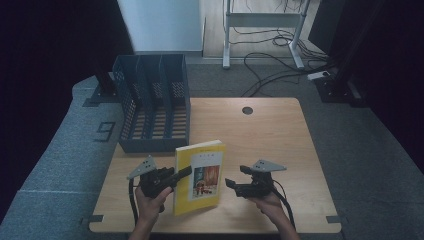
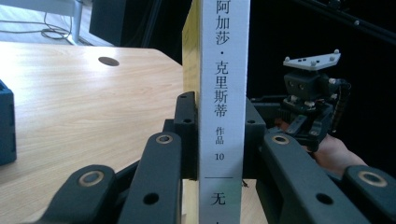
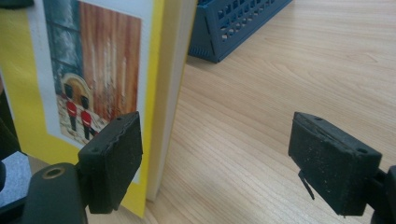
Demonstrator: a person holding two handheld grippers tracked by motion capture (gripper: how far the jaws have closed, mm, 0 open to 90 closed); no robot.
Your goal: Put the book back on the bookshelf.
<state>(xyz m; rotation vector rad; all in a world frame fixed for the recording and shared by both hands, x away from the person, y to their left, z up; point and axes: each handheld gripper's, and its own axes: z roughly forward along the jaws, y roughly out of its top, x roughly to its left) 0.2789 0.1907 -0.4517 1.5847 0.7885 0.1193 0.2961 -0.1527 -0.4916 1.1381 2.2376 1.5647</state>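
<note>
The book (image 1: 199,176) stands upright near the front edge of the table (image 1: 270,130), about midway across, its yellow cover with a framed picture facing the right side. In the left gripper view its white spine (image 2: 223,112), printed with dark characters, rises straight up between the two black jaws, which press against it from either side. The left gripper (image 1: 181,175) is thus clamped on the book at the spine edge, with the person's left hand (image 1: 151,197) wrapped around its body. In the right gripper view the cover picture (image 3: 88,70) shows two small red-coated figures before a tall brown door.

The right gripper (image 1: 230,183) sits just right of the book, apart from it, held in the right hand (image 1: 267,200). Its jaws stand wide apart with nothing between them; the left pad lies in front of the cover in its own view, but whether it touches is unclear.

A dark blue slotted file rack (image 1: 152,102) stands on the far left of the table. A round hole (image 1: 247,110) lies in the far middle of the tabletop. Cables (image 1: 280,65) trail across the floor beyond the table.
</note>
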